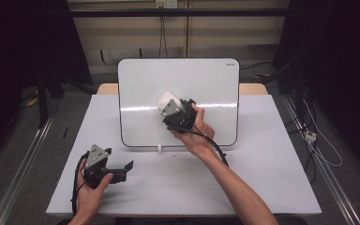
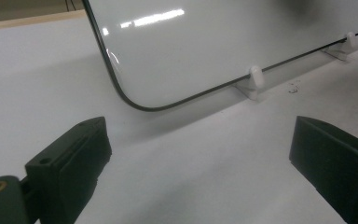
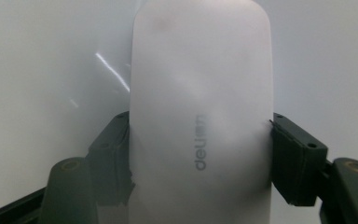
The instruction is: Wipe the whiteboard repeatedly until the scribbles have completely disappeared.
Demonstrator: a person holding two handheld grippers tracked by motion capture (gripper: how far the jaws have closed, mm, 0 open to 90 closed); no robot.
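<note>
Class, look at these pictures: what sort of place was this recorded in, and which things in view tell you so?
Probably a lab or recording studio: a white table framed by dark curtains, loose cables on the floor, and a person's hand-held grippers working at a whiteboard.

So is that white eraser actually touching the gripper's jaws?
Touching. In the right gripper view, the right gripper has both black jaws pressed against the sides of the white eraser, with no gap on either side.
</note>
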